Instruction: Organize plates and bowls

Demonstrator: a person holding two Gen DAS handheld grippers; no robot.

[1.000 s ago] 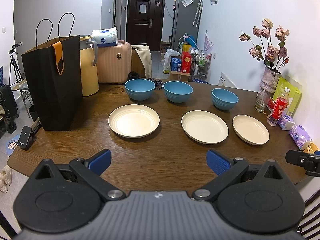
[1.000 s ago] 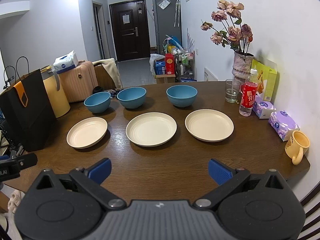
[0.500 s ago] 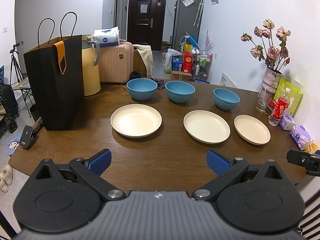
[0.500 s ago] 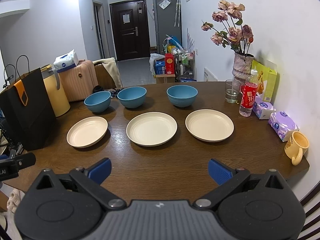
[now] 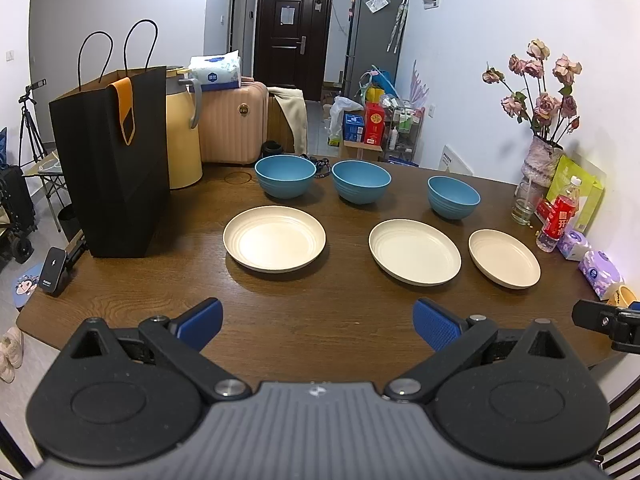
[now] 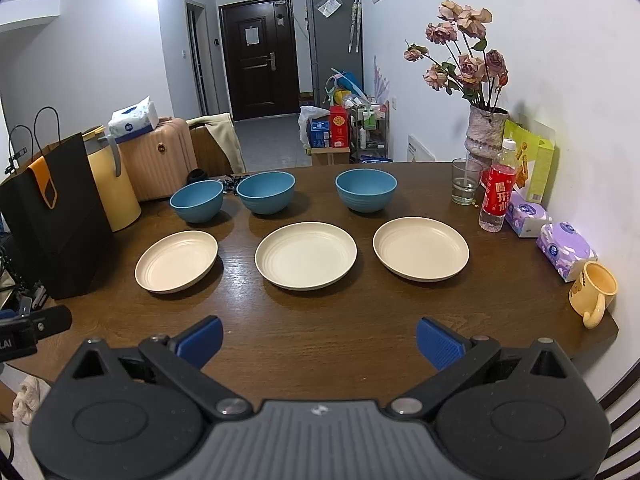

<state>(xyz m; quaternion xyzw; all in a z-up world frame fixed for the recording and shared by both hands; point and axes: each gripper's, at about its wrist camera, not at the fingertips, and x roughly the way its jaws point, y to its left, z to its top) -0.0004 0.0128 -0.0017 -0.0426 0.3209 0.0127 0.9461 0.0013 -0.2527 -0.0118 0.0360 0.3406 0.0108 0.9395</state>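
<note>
- The left gripper (image 5: 318,322) and right gripper (image 6: 319,338) hung near the table (image 6: 320,332) edge, fingers spread wide (nothing held).
- Three cream plates (image 6: 305,255) lay in a row; three blue bowls (image 6: 265,192) stood farther back.

The brown wood table (image 6: 320,332) holds three cream plates (image 6: 305,255) in a row, with three blue bowls (image 6: 266,192) behind them. A black bag (image 5: 112,168) stands by the left edge. Near the right edge are a red bottle (image 6: 497,196), a glass (image 6: 464,187), a flower vase (image 6: 485,132), tissue packs (image 6: 566,249) and a yellow mug (image 6: 593,291).
</note>
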